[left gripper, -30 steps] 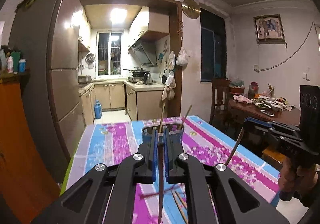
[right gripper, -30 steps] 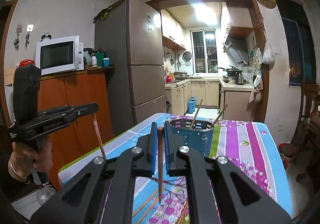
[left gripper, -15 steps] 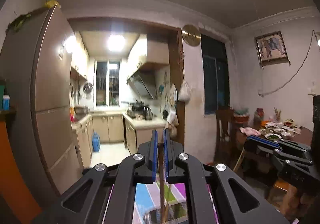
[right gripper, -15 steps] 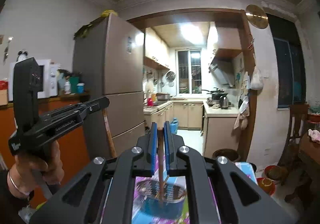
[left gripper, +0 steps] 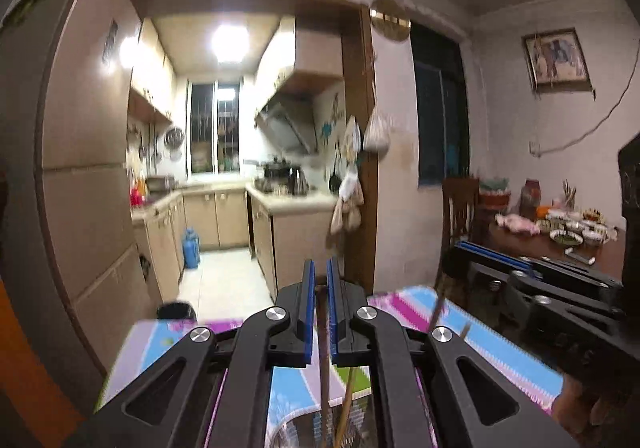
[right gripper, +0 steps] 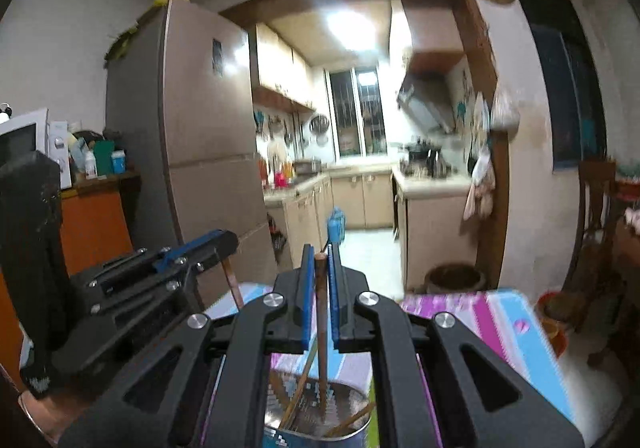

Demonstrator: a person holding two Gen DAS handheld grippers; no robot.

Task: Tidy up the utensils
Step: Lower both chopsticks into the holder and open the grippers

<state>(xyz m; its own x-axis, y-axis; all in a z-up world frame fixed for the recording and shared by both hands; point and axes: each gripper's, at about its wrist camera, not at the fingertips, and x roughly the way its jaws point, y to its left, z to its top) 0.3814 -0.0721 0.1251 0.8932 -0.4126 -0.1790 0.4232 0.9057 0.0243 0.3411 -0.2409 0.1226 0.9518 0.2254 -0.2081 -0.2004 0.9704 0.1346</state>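
My left gripper (left gripper: pixel 320 280) is shut on a brown chopstick (left gripper: pixel 323 364) that hangs down between its blue pads toward the blue utensil holder (left gripper: pixel 320 432) just below. My right gripper (right gripper: pixel 320 268) is shut on another brown chopstick (right gripper: pixel 321 328), upright, its lower end inside the utensil holder (right gripper: pixel 316 420). Several chopsticks (right gripper: pixel 298 396) lean inside the holder. The left gripper shows in the right wrist view (right gripper: pixel 216 244) at left with its chopstick (right gripper: pixel 232 284). The right gripper shows in the left wrist view (left gripper: pixel 468 248) at right.
The holder stands on a table with a striped pink, blue and purple cloth (right gripper: pixel 500 324). A fridge (right gripper: pixel 200 151) stands to the left. A kitchen doorway (left gripper: pixel 240 207) lies ahead. A dining table with dishes (left gripper: pixel 560 236) is at far right.
Both grippers rose and moved forward over the holder, then tilted back down. The right chopstick's tip has gone into the holder; the left chopstick now hangs above its rim.
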